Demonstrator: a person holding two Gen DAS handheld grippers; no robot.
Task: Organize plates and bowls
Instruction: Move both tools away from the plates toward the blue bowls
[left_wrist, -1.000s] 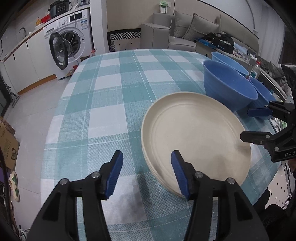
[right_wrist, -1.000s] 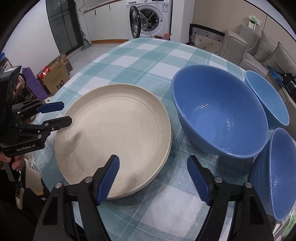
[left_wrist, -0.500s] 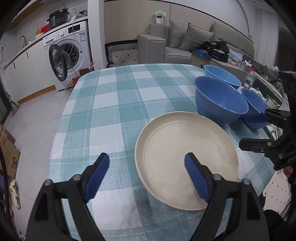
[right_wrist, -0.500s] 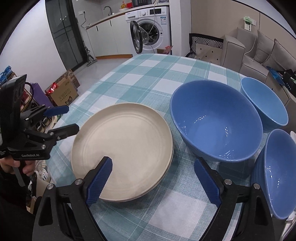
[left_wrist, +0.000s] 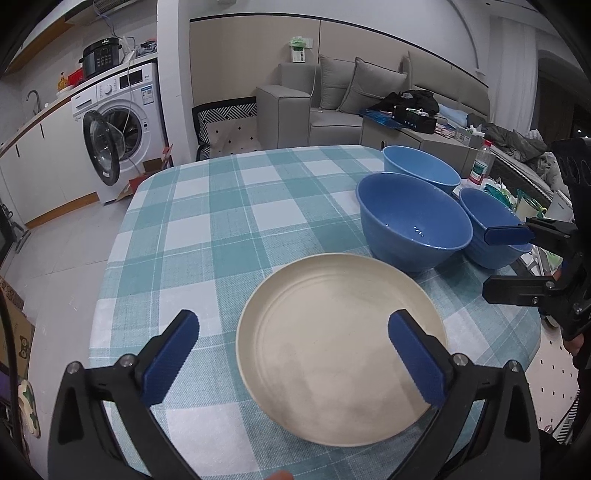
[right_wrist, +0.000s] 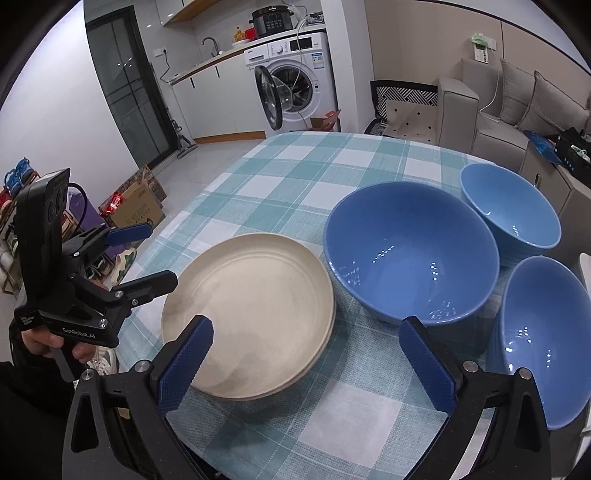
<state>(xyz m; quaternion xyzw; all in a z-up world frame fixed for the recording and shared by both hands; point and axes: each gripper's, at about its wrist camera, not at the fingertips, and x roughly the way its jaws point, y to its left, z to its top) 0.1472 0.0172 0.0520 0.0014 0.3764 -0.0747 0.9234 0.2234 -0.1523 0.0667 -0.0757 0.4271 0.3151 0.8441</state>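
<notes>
A stack of cream plates (left_wrist: 340, 347) (right_wrist: 251, 314) lies on the checked tablecloth near the front edge. Just behind it stands a large blue bowl (left_wrist: 413, 225) (right_wrist: 410, 251). A smaller blue bowl (left_wrist: 421, 170) (right_wrist: 509, 210) sits farther back, and a third blue bowl (left_wrist: 487, 229) (right_wrist: 539, 332) is at the right edge. My left gripper (left_wrist: 291, 332) (right_wrist: 155, 254) hovers over the plates' left side, its jaws opening, with nothing gripped. My right gripper (right_wrist: 306, 332) (left_wrist: 489, 262) hangs above the gap between plates and bowls, jaws also opening, holding nothing.
The round table (left_wrist: 207, 229) drops off close to the plates at front and right. A plastic bottle (left_wrist: 480, 162) stands beyond the bowls. A washing machine (right_wrist: 295, 81) with its door open, a chair (left_wrist: 225, 125), a sofa (left_wrist: 332, 107) and cardboard boxes (right_wrist: 136, 206) surround the table.
Both grippers have risen and drawn back from the plate stack, and their jaws have spread wider. The plates and bowls have stayed where they were.
</notes>
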